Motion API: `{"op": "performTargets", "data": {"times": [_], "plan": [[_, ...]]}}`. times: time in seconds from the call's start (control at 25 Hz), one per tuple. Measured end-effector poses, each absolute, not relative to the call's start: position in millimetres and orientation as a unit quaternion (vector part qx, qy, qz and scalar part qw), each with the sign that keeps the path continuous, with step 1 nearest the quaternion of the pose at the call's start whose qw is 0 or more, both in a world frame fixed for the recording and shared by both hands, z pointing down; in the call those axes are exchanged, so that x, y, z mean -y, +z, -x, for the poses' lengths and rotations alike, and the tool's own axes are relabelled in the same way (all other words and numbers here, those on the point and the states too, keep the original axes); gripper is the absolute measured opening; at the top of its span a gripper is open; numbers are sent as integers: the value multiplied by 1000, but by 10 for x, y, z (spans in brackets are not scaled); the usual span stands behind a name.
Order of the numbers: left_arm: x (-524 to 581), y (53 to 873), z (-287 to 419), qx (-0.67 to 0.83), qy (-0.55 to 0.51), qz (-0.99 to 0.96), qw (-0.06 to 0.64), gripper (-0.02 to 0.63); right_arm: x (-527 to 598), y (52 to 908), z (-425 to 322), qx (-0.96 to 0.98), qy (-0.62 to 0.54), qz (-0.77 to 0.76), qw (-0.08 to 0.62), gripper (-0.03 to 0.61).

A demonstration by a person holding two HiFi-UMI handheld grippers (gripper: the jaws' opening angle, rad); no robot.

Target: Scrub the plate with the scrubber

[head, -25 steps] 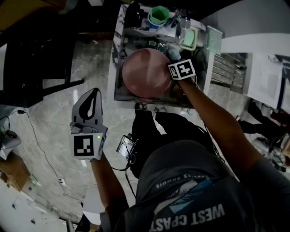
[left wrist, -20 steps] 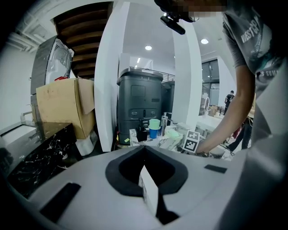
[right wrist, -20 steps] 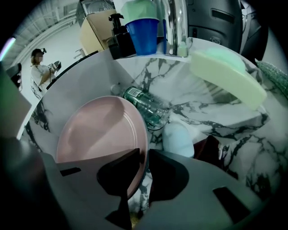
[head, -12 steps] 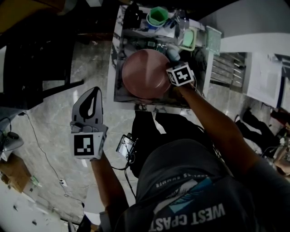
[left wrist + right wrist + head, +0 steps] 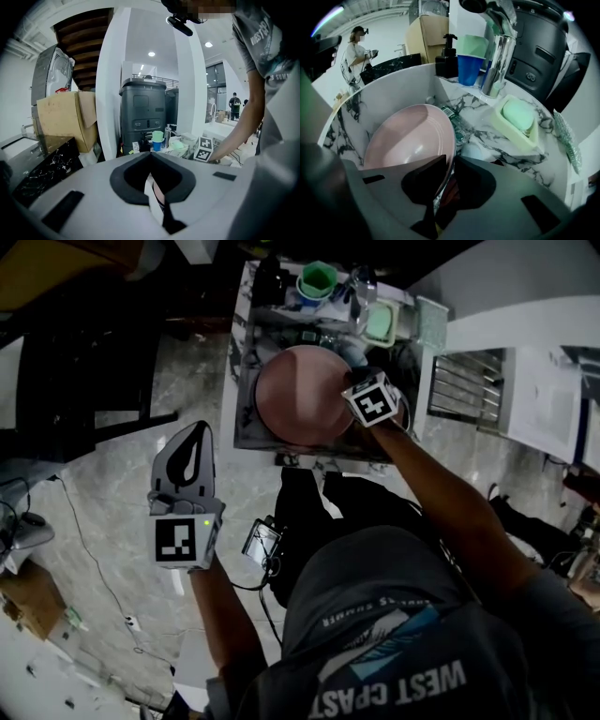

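Plate (image 5: 408,136): pink, lying in the marble sink (image 5: 351,112) and filling most of the basin. Its right rim runs between the right gripper's jaws. Can't tell whether its left edge rests on the sink bottom.

Right gripper (image 5: 450,161): comes down steeply on the plate's right edge. The jaws have just been closing and are clamped on the rim, one pad on the inner face, the other underneath. Prob. taken by the edge so the broad face is left bare for scrubbing.

Green pad (image 5: 518,116): lies in its tray (image 5: 501,125) on the counter (image 5: 483,110) just right of the sink, apart from both grippers (the scrubber, I'd guess). Nobody has it, so scrubbing hasn't begun by the look of it.

Left gripper (image 5: 150,157): held out over the floor (image 5: 103,484), left of the sink and well apart from it. Jaws drawn together, nothing gripped. Looks parked, the free hand for fetching the pad.

Far end: tap (image 5: 499,56) and blue cup (image 5: 469,65) stand beyond the sink, clear of the plate.
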State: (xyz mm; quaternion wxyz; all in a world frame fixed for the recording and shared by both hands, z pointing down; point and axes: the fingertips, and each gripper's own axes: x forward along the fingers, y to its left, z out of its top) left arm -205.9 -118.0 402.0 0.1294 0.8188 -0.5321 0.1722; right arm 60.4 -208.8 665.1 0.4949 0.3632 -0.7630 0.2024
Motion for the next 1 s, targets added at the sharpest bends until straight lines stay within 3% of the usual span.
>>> {"op": "performTargets", "data": {"times": [0.24, 1.0], "plan": [[1133, 4003, 2082, 534, 176, -817, 129, 2, 2093, 6868, -730, 745, 181, -346, 541, 95], [1229, 4133, 2155, 523, 178, -822, 142, 2, 2225, 6854, -572, 744, 146, -347, 552, 90]]}}
